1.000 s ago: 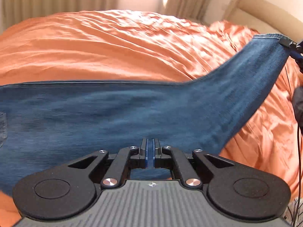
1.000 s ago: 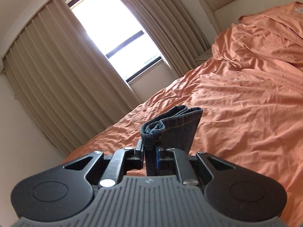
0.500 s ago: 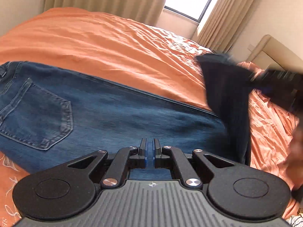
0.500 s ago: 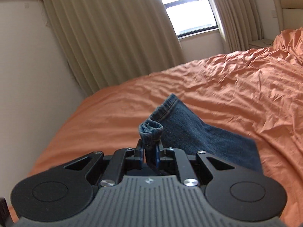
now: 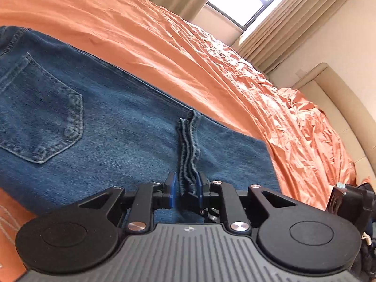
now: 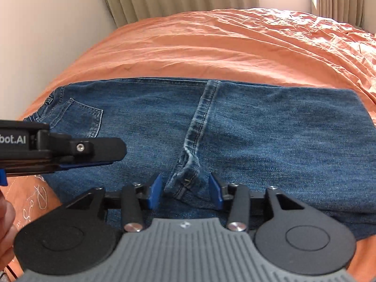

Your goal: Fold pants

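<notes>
Two grippers: both mine, low over the jeans (image 6: 270,127).
Left gripper (image 5: 185,189): narrow gap, hem cuff (image 5: 188,145) between pads.
Right gripper (image 6: 185,193): spread wide, straddling hem.
Jeans: folded flat on orange bedspread (image 6: 223,44).

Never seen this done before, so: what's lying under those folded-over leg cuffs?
The leg cuffs lie on the jeans' thigh area, right of the back pocket. The orange bedspread lies beneath; anything between stays hidden.

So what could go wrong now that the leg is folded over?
The hem lies buckled inside the open right gripper; pulling back carelessly could snag it and drag the fold open. The left gripper also seems to straddle the hem; lifting it may pull the jeans askew on the bedspread.
</notes>
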{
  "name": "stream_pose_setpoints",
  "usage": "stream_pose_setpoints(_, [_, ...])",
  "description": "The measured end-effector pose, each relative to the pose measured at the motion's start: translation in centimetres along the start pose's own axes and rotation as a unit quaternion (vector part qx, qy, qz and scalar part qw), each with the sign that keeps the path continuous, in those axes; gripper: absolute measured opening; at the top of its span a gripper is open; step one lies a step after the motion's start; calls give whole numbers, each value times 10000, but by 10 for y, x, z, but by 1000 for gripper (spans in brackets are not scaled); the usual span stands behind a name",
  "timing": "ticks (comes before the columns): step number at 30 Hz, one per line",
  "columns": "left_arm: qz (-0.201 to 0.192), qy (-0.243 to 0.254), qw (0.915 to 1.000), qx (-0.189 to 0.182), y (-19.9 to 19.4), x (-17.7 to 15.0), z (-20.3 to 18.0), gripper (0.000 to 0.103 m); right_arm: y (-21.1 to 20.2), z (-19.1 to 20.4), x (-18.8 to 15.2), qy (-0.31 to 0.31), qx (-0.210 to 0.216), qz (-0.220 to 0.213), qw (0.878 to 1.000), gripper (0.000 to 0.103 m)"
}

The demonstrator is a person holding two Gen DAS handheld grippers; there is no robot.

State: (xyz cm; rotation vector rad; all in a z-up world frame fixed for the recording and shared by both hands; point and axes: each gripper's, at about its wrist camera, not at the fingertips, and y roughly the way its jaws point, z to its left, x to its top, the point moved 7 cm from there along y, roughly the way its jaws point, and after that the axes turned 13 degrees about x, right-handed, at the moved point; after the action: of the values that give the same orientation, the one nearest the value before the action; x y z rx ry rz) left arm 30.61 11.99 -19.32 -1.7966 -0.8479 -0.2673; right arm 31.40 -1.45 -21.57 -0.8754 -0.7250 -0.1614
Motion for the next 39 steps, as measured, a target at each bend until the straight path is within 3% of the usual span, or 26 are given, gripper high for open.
stream_pose_setpoints(6, [176,-271,9984,-458,33,15,-9,37,-47,-33,16,124,-185,-307,9993,49])
stream_pose_setpoints(13, [897,-1230,9837,-961,101,27,10,37,-89,-107,29,17,-831,-528,9951,50])
stream_pose_setpoints(17, [1178,-1559,9725,-1267,126,31,14,35,-93,-147,27,184,-897,-429,9949,50])
stream_pose_setpoints(21, [939,-1641,9729,-1328,133,47,10,30,-87,-172,14,565,-739,-276,9953,49])
stream_pose_setpoints(24, [692,-1574,9741,-1466,130,61,6,30,-78,-173,3,464,-689,-141,9964,49])
stream_pose_setpoints(26, [631,-1265,9806,-1355,130,67,-2,29,-75,-173,-1,381,-682,-143,9968,49])
stream_pose_setpoints(30, [172,-302,9967,-729,120,68,-23,10,-76,-175,-2,435,-591,-164,9972,49])
stream_pose_setpoints(33, [-277,224,9977,-584,91,66,-39,9,-87,-175,8,474,-471,-299,9973,46])
stream_pose_setpoints(35, [-460,519,9974,-220,79,64,-44,9,-98,-178,21,458,-429,-523,9967,37])
stream_pose_setpoints(39, [-314,561,9978,141,95,61,-32,9,-98,-204,62,381,-729,-811,9933,22])
